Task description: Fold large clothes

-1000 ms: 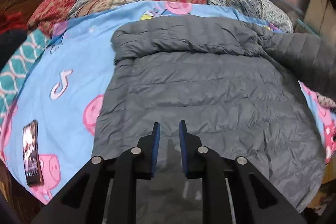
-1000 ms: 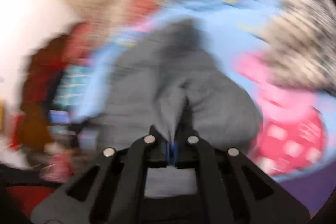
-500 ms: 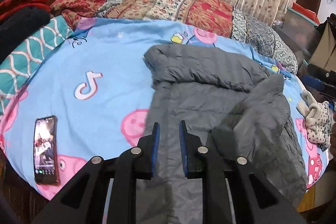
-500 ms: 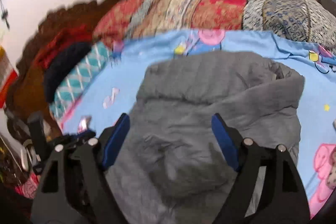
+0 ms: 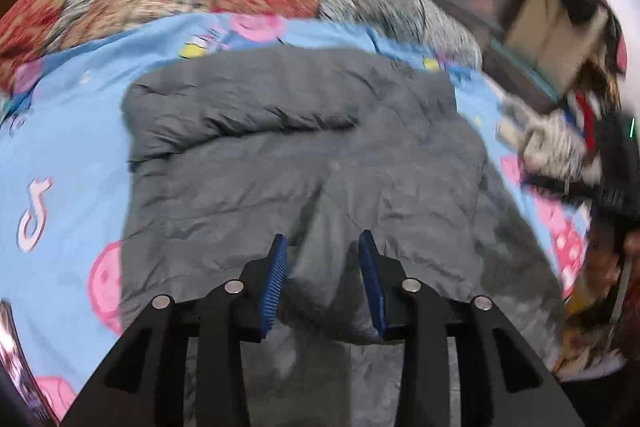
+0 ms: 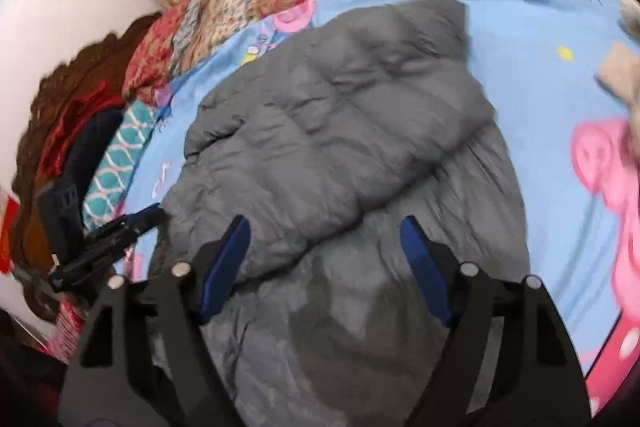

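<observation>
**Sleeve folded in, both tongs now released**

Since half a second ago: right sleeve laid flat across grey puffer jacket (image 5: 304,155), jacket lying on bed (image 5: 72,131). Left tongs (image 5: 323,281) opened wider, empty; right tongs (image 6: 326,263) wide open, empty. Probably remaining: final fold in half.

The grey jacket (image 5: 304,163) hem runs under the frame's bottom edge; clutter (image 5: 560,131) is motion-blurred.
</observation>
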`<state>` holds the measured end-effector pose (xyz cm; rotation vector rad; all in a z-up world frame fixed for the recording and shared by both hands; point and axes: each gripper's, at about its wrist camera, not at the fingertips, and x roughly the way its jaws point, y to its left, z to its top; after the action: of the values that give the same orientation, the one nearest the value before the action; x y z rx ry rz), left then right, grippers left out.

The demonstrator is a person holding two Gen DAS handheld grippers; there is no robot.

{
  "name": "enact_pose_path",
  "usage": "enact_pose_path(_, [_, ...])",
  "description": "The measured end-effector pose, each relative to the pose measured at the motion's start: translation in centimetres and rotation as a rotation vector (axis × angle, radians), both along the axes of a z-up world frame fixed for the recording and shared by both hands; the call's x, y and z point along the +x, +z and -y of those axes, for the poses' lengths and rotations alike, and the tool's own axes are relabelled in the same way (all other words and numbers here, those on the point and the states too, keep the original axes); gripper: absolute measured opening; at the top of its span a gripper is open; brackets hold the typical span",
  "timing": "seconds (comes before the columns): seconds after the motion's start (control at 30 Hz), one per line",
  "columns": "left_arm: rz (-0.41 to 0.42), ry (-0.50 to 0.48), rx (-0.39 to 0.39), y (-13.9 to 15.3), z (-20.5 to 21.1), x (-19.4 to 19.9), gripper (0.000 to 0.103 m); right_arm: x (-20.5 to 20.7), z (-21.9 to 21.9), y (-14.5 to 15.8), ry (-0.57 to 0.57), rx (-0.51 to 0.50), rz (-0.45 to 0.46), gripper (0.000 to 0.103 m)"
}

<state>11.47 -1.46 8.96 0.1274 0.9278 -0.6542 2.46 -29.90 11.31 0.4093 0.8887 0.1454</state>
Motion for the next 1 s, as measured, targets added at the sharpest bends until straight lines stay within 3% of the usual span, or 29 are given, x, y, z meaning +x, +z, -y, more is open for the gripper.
enact_pose_path(0.13, [0.037, -0.045, 0.075, -1.3, 2.4, -0.1, 0.0, 6.4, -1.3, 0.8, 0.059, -0.088, -0.002, 0.075])
enact_pose_path(0.2, [0.044, -0.054, 0.119, -1.6, 3.4, 0.8, 0.01, 10.3, 0.0, -0.5, 0.042, -0.098, -0.049, 0.074])
enact_pose_path(0.33, [0.153, -0.007, 0.2, 0.6, 5.0, 4.9, 0.011, 16.8, 5.8, -4.0, -0.152, -0.133, -0.131, 0.071])
enact_pose_path(0.47, [0.341, 0.049, 0.247, 6.0, 6.5, 9.7, 0.011, 17.8, 12.3, -5.2, -0.389, 0.022, -0.055, 0.071])
enact_pose_path(0.53, [0.431, 0.1, 0.344, 7.2, 7.9, 12.5, 0.01, 18.2, 13.5, -6.5, -0.435, 0.062, -0.072, 0.071])
enact_pose_path(0.6, [0.412, 0.104, 0.402, 6.6, 9.2, 15.1, 0.0, 18.9, 13.6, -8.2, -0.456, 0.03, -0.146, 0.071])
enact_pose_path(0.67, [0.308, 0.137, 0.43, 5.2, 9.5, 17.7, 0.0, 19.3, 12.9, -9.1, -0.447, -0.061, -0.164, 0.071])
enact_pose_path(0.73, [0.207, 0.187, 0.393, 4.9, 8.2, 19.2, 0.0, 19.6, 12.4, -9.3, -0.428, -0.135, -0.169, 0.071])
enact_pose_path(0.77, [0.173, 0.218, 0.323, 5.6, 6.5, 19.5, 0.0, 19.8, 12.2, -9.3, -0.421, -0.164, -0.174, 0.071])
enact_pose_path(0.9, [0.205, 0.401, 0.182, 9.6, -0.9, 19.4, 0.0, 20.0, 12.0, -9.4, -0.415, -0.242, -0.194, 0.07])
enact_pose_path(1.0, [0.244, 0.472, 0.191, 11.5, -5.0, 18.1, 0.0, 18.9, 10.7, -6.9, -0.496, -0.353, -0.149, 0.07])
